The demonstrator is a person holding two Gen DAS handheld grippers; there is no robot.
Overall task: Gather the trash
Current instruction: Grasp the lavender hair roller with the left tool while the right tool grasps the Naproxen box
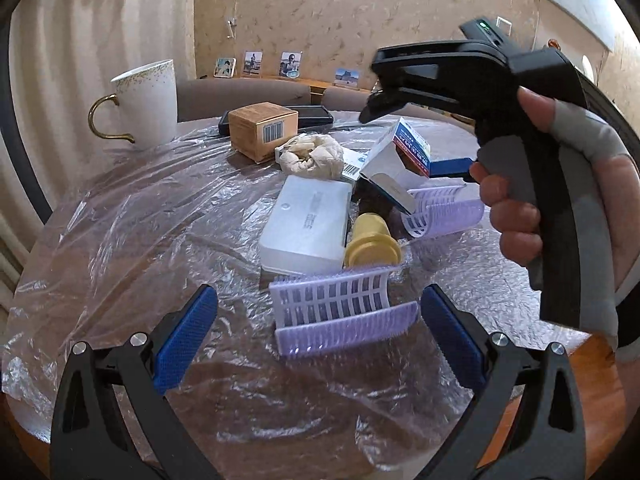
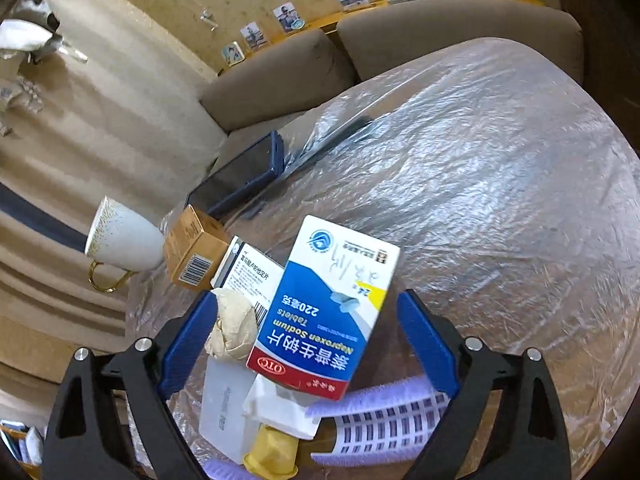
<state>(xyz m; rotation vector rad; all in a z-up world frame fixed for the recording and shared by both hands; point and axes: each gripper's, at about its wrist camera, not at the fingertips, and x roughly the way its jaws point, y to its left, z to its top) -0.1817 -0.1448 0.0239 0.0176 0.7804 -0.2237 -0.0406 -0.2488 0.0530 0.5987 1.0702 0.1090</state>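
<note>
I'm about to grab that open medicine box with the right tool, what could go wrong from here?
1. The medicine box has its end flap open, so its contents may slide out when it is lifted.
2. It leans on the crumpled tissue and the yellow cap; the right tool, open around it, may nudge them.
3. The loose plastic sheet on the table could snag and shift the mug.
</note>
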